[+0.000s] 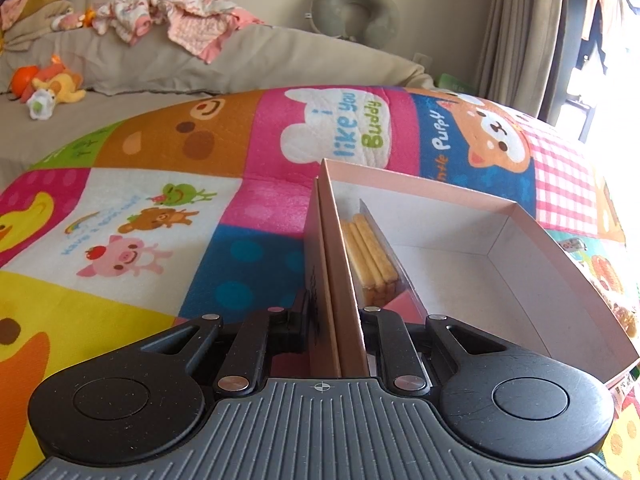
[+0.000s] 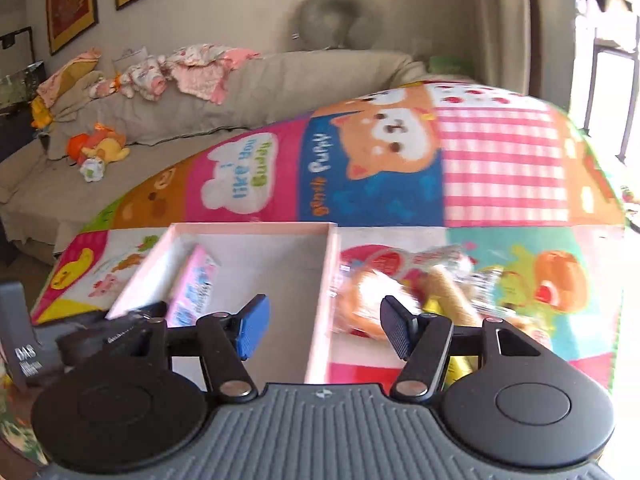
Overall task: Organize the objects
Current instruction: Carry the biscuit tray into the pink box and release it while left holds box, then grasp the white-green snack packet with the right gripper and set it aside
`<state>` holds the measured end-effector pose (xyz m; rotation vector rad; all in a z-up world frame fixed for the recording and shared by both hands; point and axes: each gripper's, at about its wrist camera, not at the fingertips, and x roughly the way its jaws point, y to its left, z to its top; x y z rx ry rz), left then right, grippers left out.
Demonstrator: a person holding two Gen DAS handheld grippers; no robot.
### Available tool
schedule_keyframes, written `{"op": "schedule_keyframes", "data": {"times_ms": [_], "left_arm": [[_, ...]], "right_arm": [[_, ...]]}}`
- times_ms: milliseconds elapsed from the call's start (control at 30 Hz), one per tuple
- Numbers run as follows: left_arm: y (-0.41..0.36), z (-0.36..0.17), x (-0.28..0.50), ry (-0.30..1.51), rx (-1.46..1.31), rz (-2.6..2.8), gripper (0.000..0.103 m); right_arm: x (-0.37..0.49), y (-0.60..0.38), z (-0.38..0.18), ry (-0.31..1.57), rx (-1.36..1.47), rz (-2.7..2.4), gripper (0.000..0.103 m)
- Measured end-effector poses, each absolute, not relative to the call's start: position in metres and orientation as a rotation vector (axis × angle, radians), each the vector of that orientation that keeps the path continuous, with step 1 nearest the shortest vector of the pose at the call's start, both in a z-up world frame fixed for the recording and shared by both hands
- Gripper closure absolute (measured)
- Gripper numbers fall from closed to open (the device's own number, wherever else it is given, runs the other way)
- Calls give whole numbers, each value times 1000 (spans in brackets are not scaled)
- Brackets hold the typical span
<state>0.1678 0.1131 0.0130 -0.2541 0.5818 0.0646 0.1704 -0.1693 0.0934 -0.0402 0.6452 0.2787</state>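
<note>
Over on the left, the left gripper (image 1: 338, 312) is pinched tight on the near side wall of the pink cardboard box (image 1: 472, 196), steadying it on the colourful play mat (image 1: 160, 208). Just inside that wall sits a clear packet of biscuit sticks (image 1: 370, 252), leaning along the cardboard; from the right wrist view its pink printed face shows.

Moving right, the rest of the box floor is bare. The right gripper (image 2: 324, 330) hangs over the box's right wall with its jaws standing wide and nothing between them. Just beyond that wall lies a heap of crinkly snack packets (image 2: 404, 284), blurred, so I can't read them.

These look light, soft and slippery, with crushable contents. My call: nip a packet across its middle or a sealed end, gently.
</note>
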Motion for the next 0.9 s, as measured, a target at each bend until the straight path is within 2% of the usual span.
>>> {"op": "schedule_keyframes", "data": {"times_ms": [100,400,567,667,767,900], "left_arm": [[113,13,168,581,-254,64,86],[113,13,167,577,-255,65,86],[113,13,167,576,-254,65,86],[113,13,167,576,-254,65,86],[113,13,166,576,-254,64,86],[113,13,166,576,-254,64,86]], "right_arm": [[146,-208,79,624,-65,160,30],[136,-264,26,680,18,19,29],[137,-266,3,719,76,26,29],[133,-256,1,705,30,45,26],[128,-248,5,675,13,67,18],[131,-235,6,685,31,102,15]]}}
